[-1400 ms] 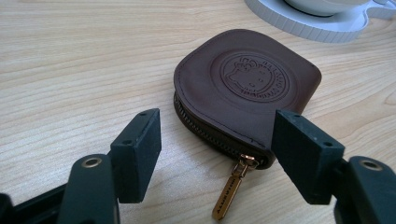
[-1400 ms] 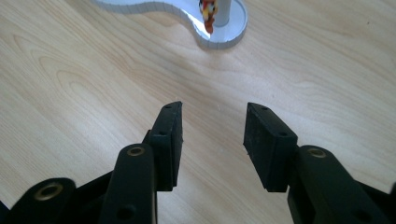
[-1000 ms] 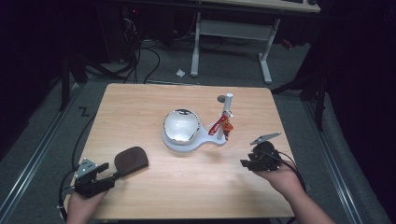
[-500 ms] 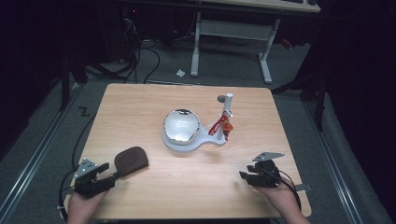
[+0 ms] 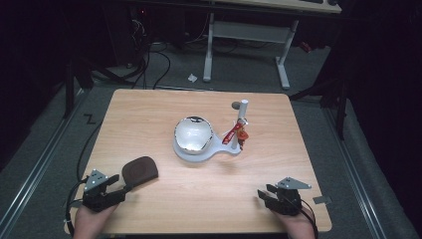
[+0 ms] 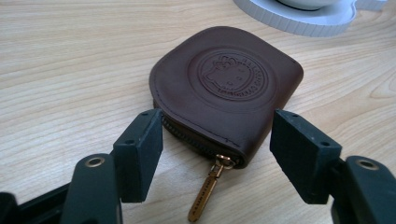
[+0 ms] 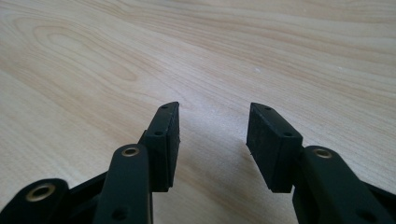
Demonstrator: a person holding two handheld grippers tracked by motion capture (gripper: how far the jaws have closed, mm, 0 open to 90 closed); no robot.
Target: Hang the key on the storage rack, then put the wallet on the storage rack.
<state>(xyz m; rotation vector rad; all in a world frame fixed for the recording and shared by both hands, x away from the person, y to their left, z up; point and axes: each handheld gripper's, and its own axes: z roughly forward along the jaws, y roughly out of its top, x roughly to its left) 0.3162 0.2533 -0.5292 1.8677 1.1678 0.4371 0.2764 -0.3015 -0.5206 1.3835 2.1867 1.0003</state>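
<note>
A brown leather zip pouch (image 5: 140, 169) (image 6: 229, 84) lies flat at the table's near left, its brass zip pull (image 6: 205, 196) pointing at me. My left gripper (image 5: 115, 185) (image 6: 217, 135) rests low on the table, open. Its jaws stand either side of the pouch's zip corner and the pads (image 6: 140, 149) do not touch it. My right gripper (image 5: 263, 194) (image 7: 212, 135) hovers just above bare wood at the near right. It is open, its jaws have just been opening a little, and nothing is between them.
A white stand (image 5: 201, 152) in the table's middle carries a shiny silver bowl (image 5: 193, 134). Its white post (image 5: 243, 112) has a red charm (image 5: 235, 134) hanging from it. The table's front edge (image 5: 199, 231) runs close behind both hands.
My right gripper has come down and back toward the near right edge, away from the stand. The left gripper and the pouch have stayed put.
</note>
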